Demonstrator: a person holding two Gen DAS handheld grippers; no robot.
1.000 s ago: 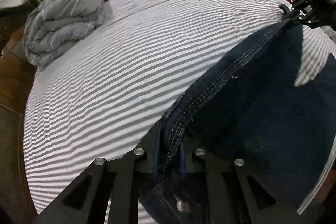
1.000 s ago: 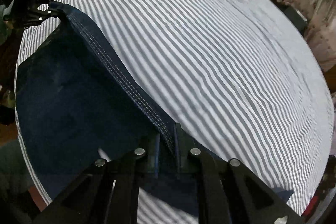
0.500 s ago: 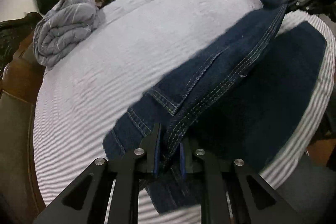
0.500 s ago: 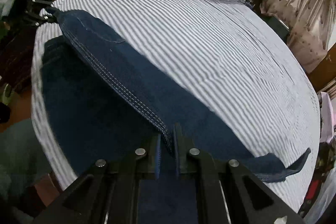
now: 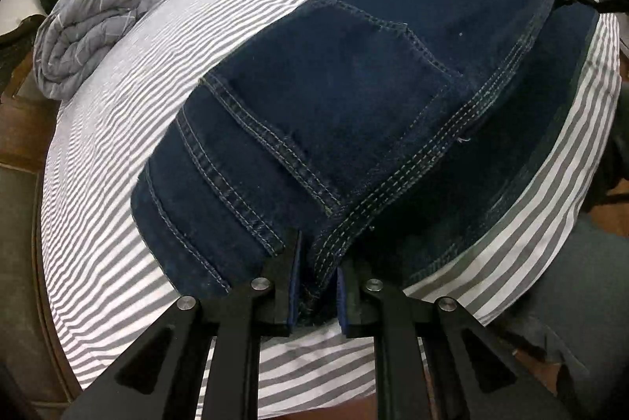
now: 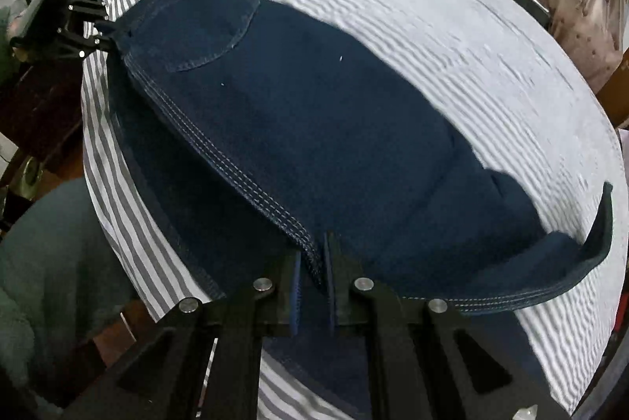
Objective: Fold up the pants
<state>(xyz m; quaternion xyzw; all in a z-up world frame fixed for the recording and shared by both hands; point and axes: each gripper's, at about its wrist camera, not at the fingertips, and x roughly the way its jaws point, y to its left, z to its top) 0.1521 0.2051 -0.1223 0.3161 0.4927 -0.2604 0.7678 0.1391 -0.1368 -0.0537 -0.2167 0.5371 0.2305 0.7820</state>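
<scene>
Both tools are clenched on the stitched edge of the pants (image 5: 354, 97): the left tool (image 5: 314, 274) near the waistband and pocket, the right tool (image 6: 312, 270) further along the same seam. That edge is held a little off the striped bed (image 5: 157, 38), with one dark layer spread underneath, so a lengthwise fold looks under way but unfinished. Laying it flat, smoothing and folding crosswise seem left. A rolled grey blanket (image 5: 82, 30) sits at the bed's far side.

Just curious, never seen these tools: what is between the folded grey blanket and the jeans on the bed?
Only bare striped bedsheet separates the grey blanket from the jeans; the left wrist view shows it best.
</scene>
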